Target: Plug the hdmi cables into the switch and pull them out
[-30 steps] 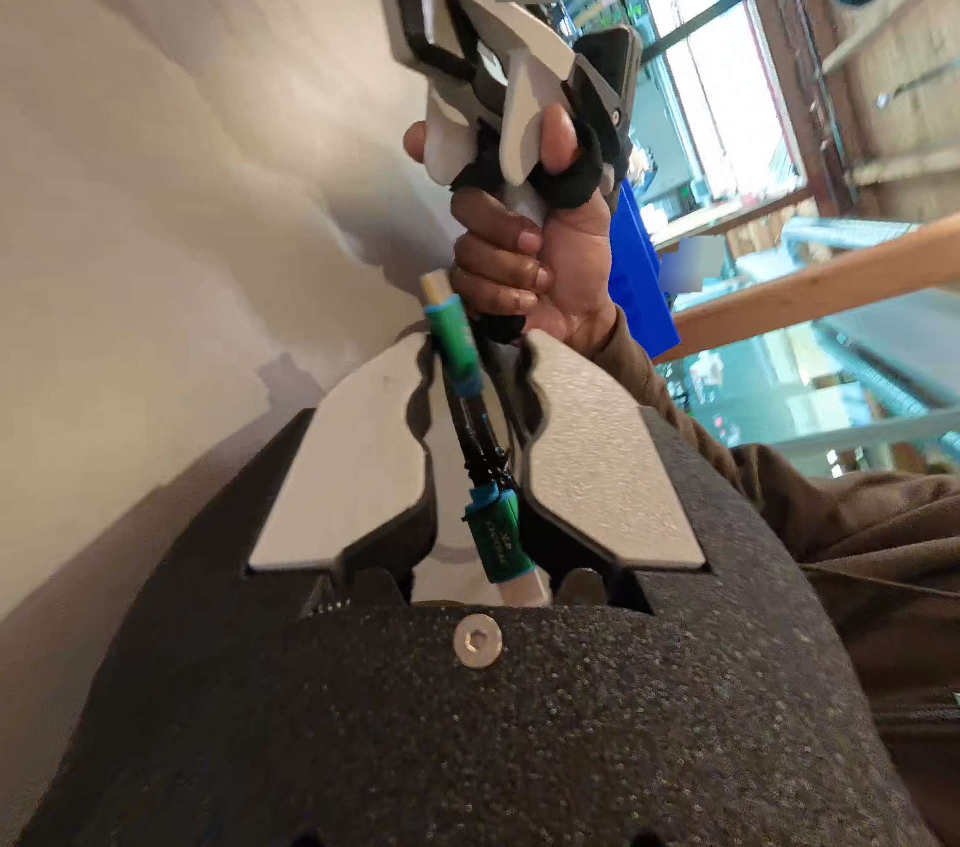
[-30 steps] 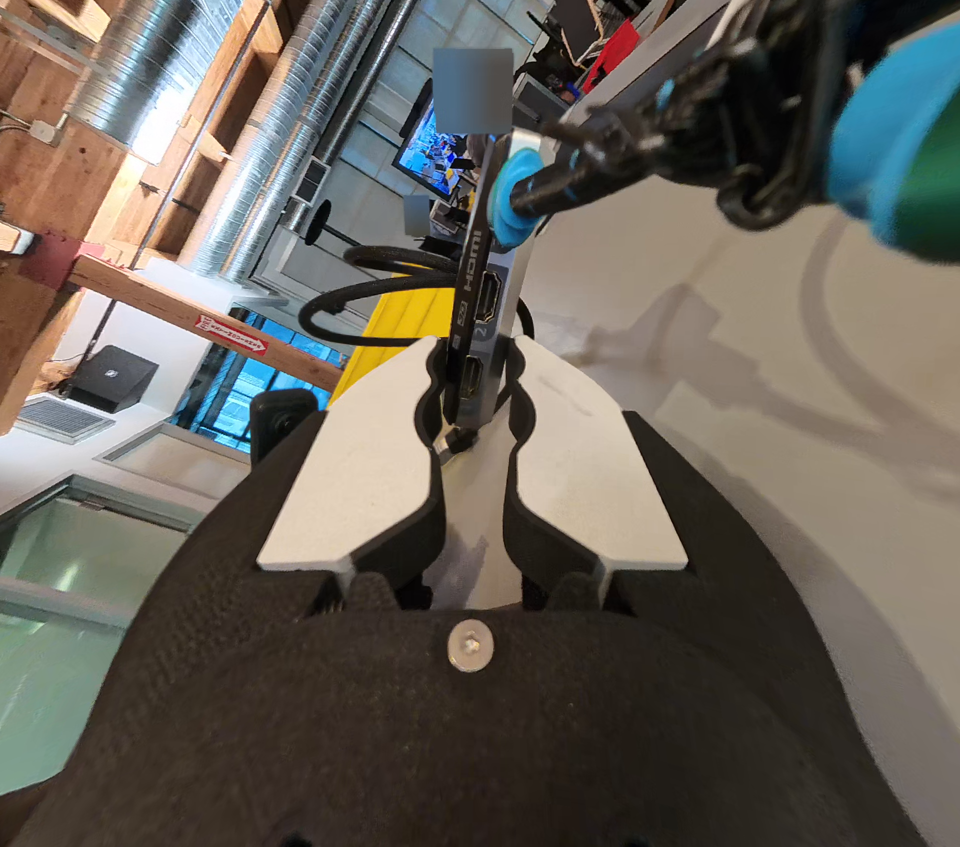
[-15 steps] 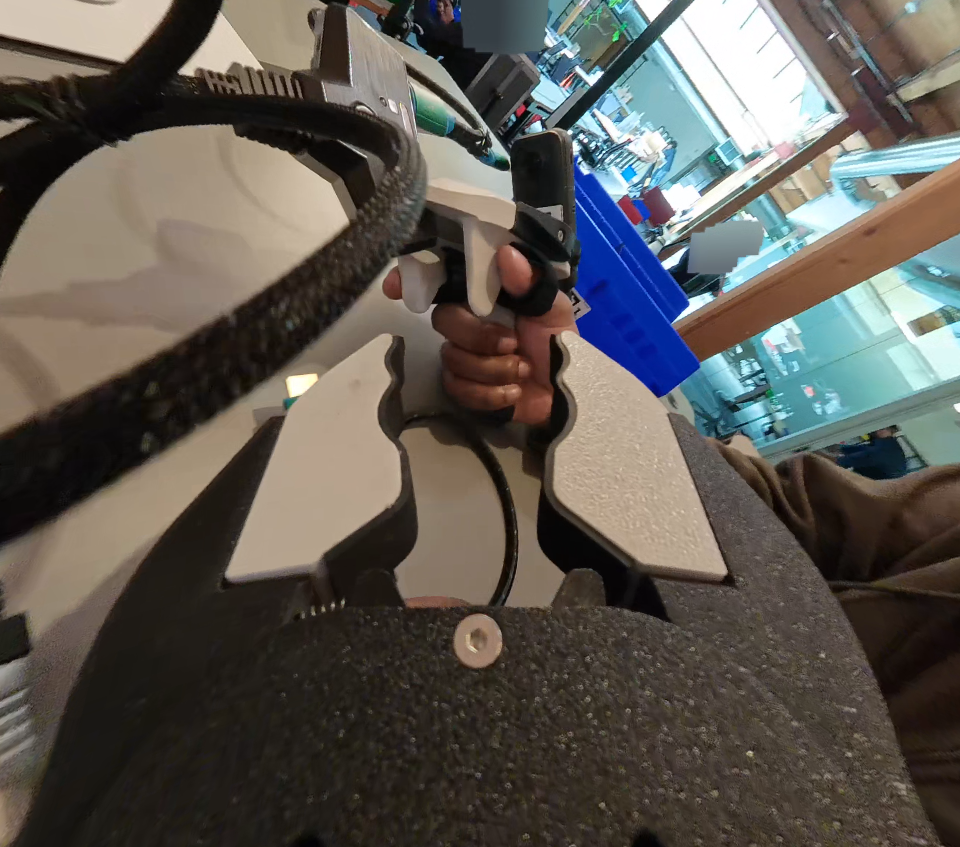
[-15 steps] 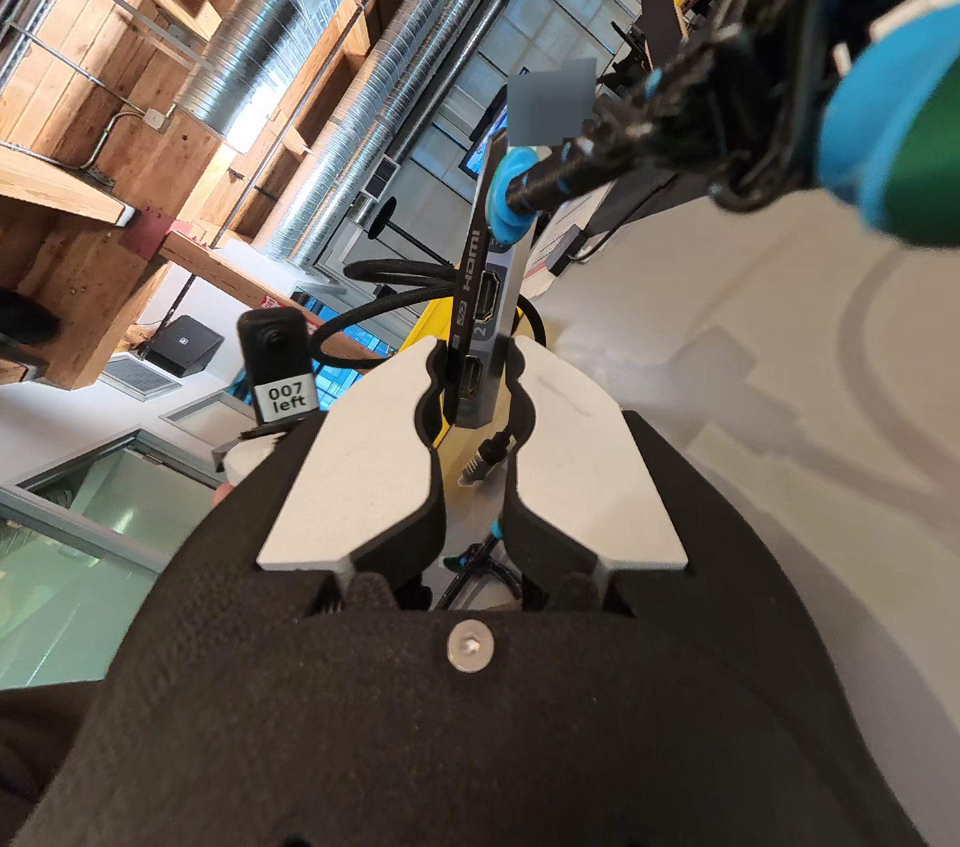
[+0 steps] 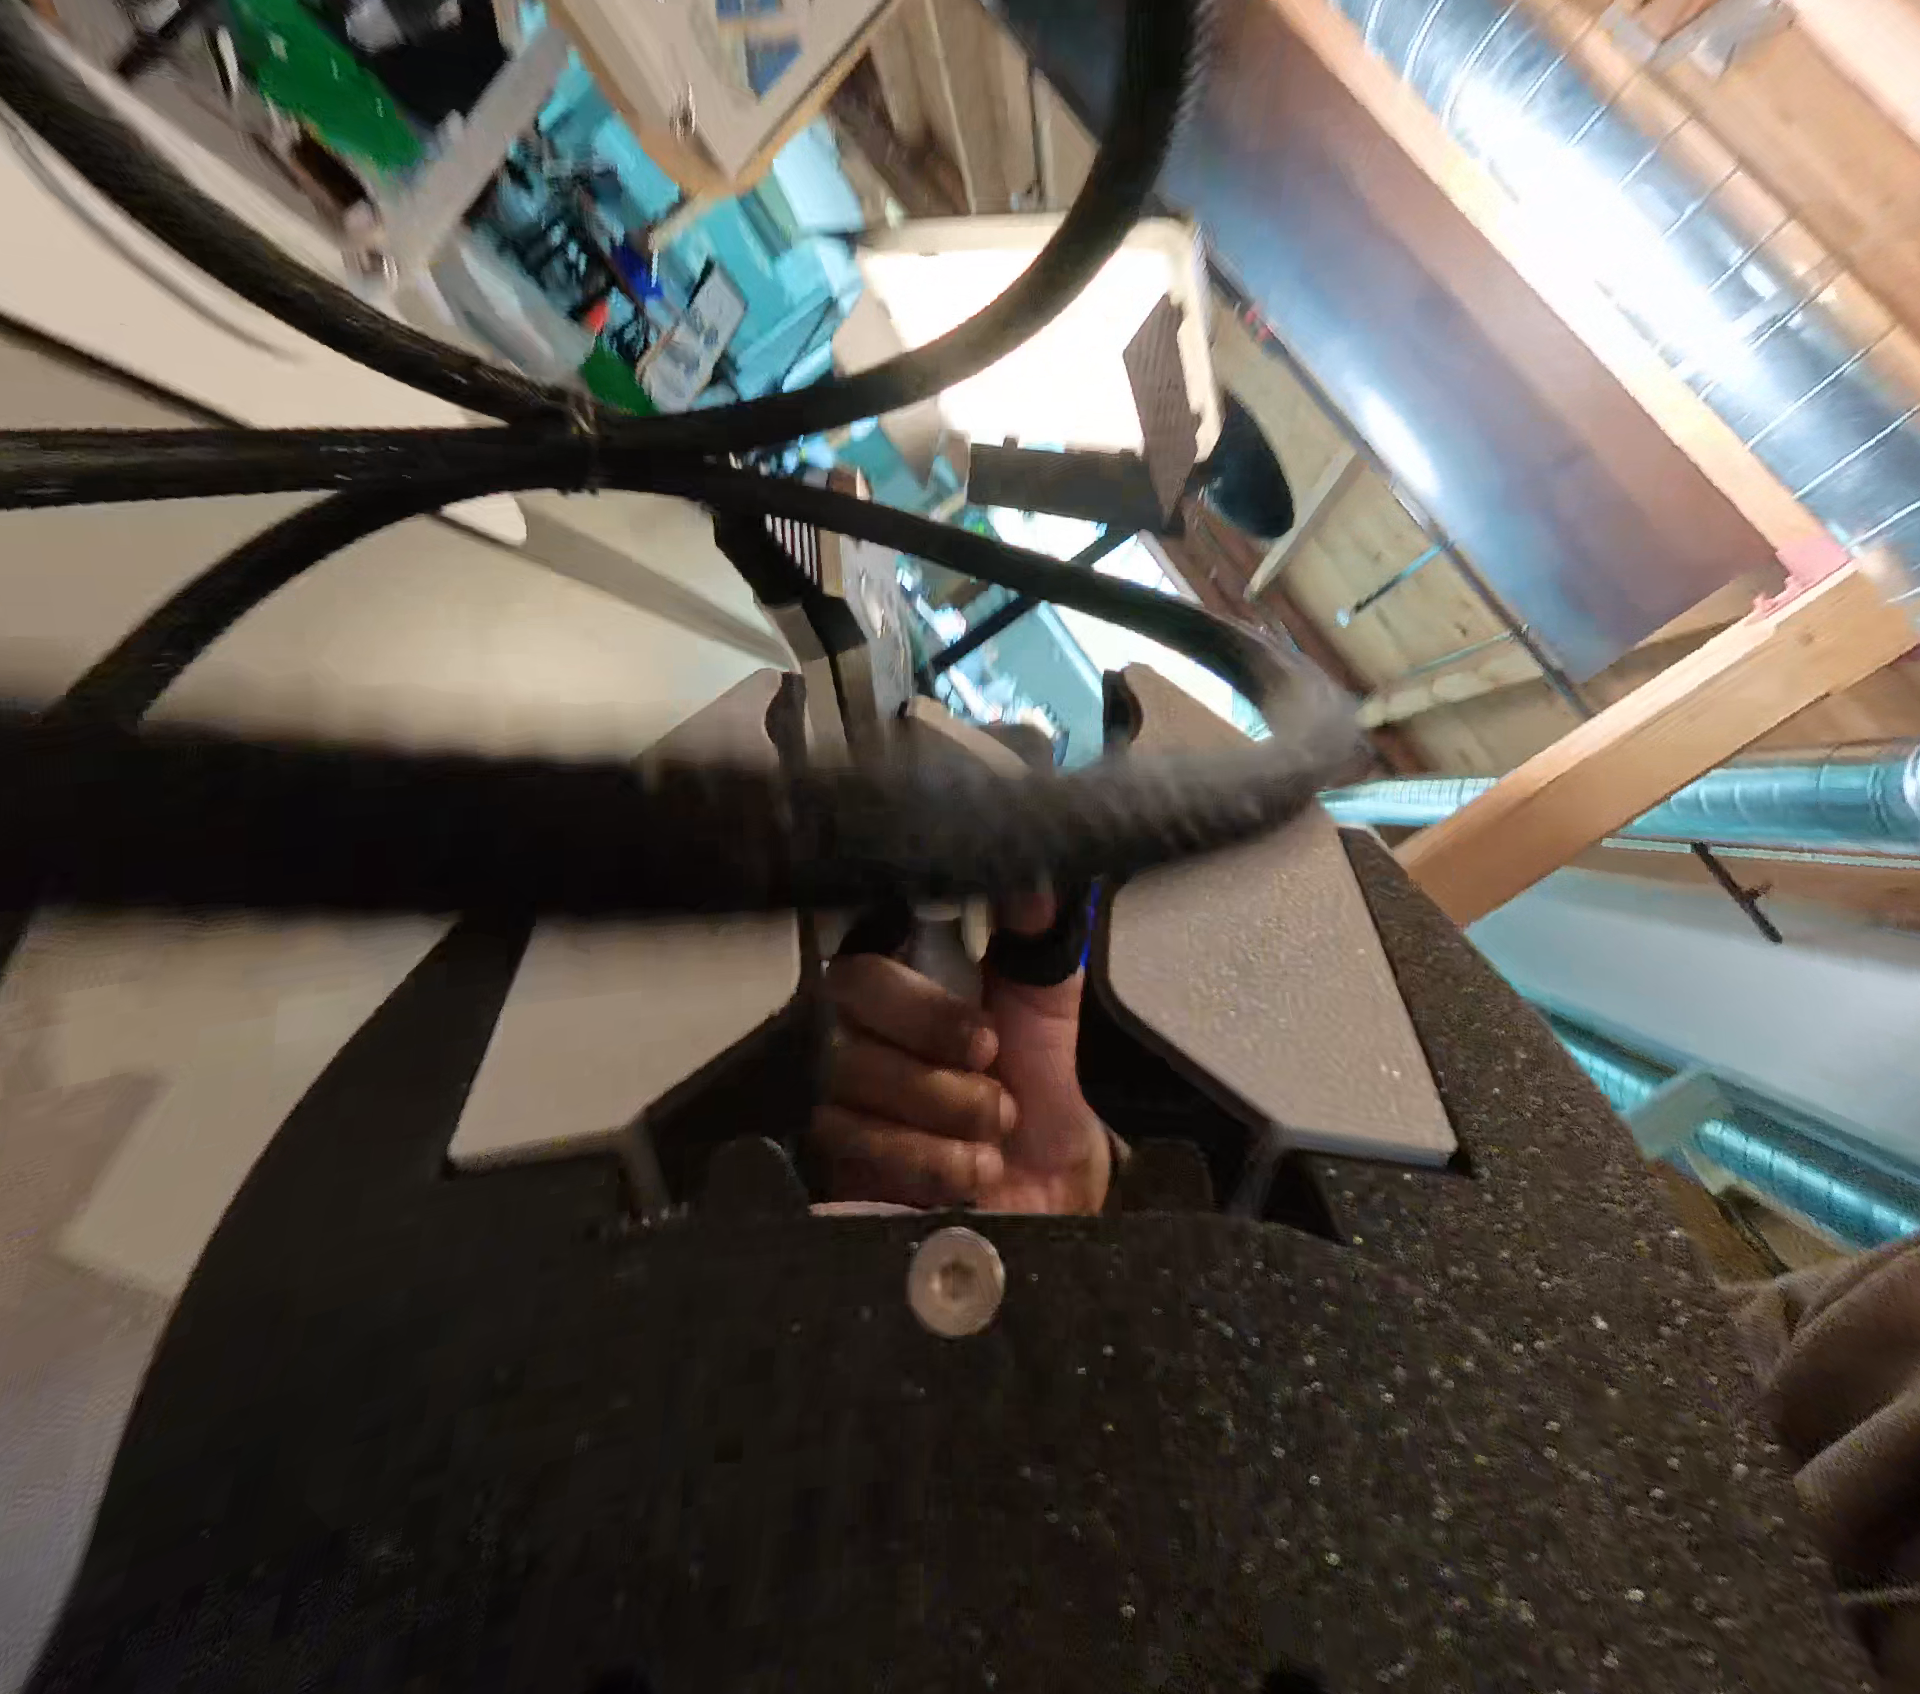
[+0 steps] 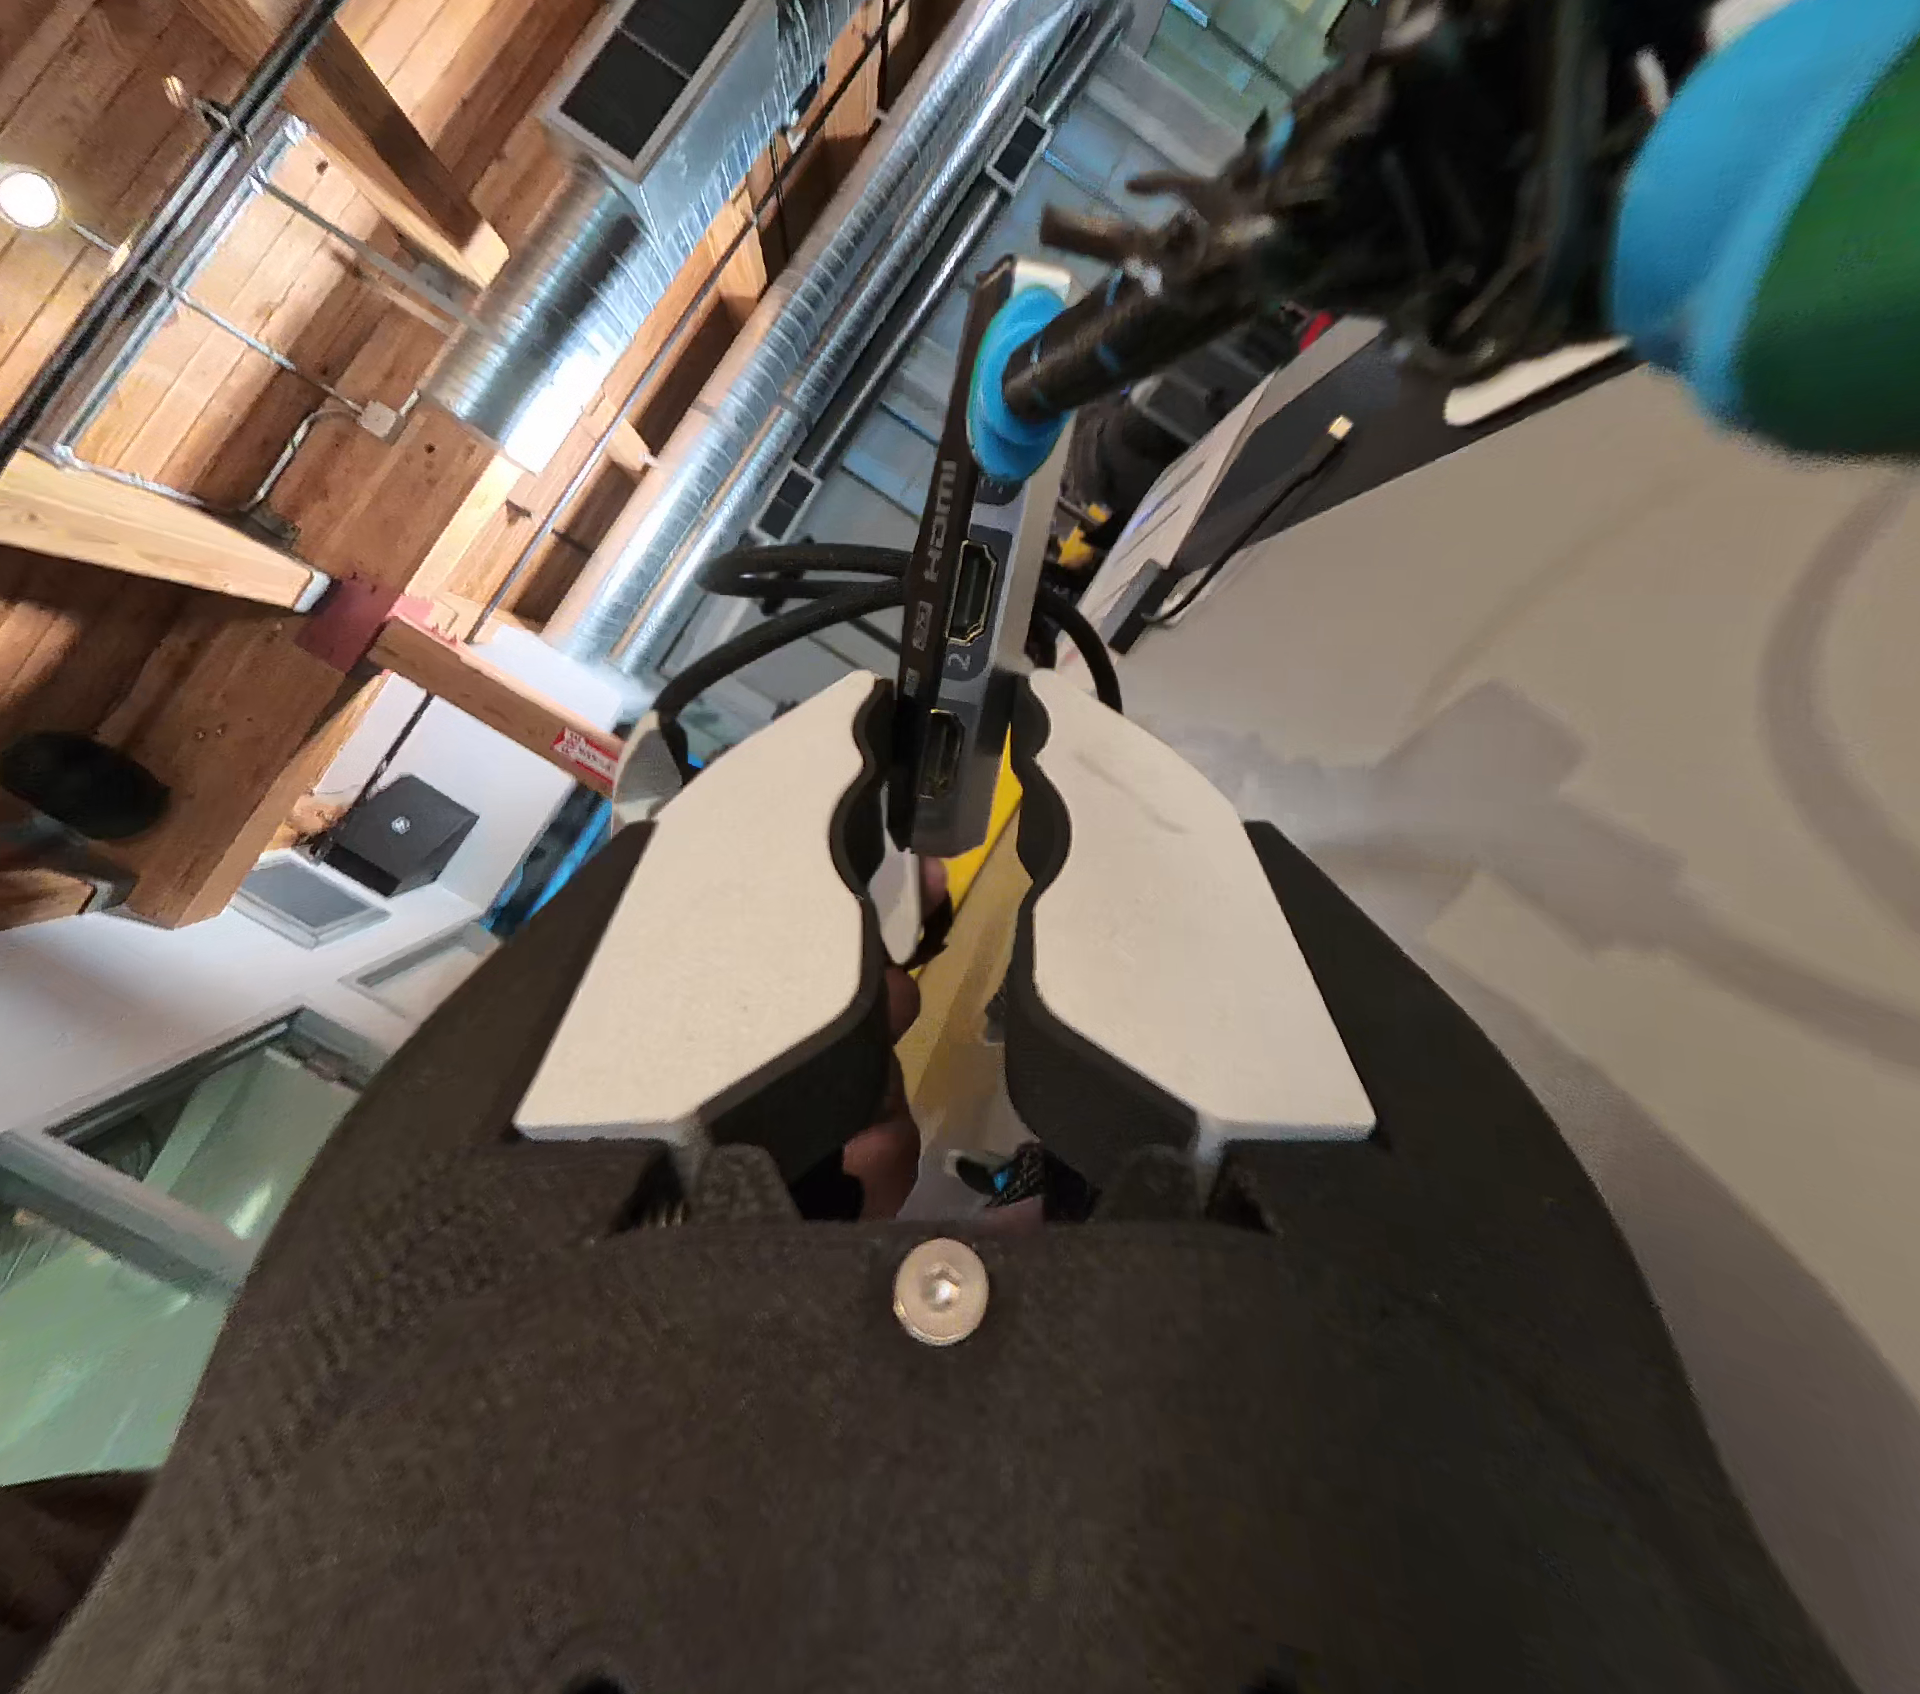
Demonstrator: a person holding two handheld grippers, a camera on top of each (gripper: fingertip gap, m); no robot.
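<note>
Left tool [image 5: 951, 699] has let go of the green-ended cable plug, now spread, thick black braided cable [image 5: 520, 823] draped across. Right tool [image 6: 951, 709] stays clamped on slim grey multi-port hub [image 6: 961, 657].

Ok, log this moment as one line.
right tongs: shut on slim grey port hub | left tongs: open, thick black braided cable across fingers

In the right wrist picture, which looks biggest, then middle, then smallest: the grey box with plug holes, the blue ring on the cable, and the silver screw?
1. Grey box with plug holes, pinched by the right gripper.
2. Blue ring, where the black cable plugs in.
3. Silver screw.

The screw sits much nearer the camera, so ring versus screw is unsure.
</note>
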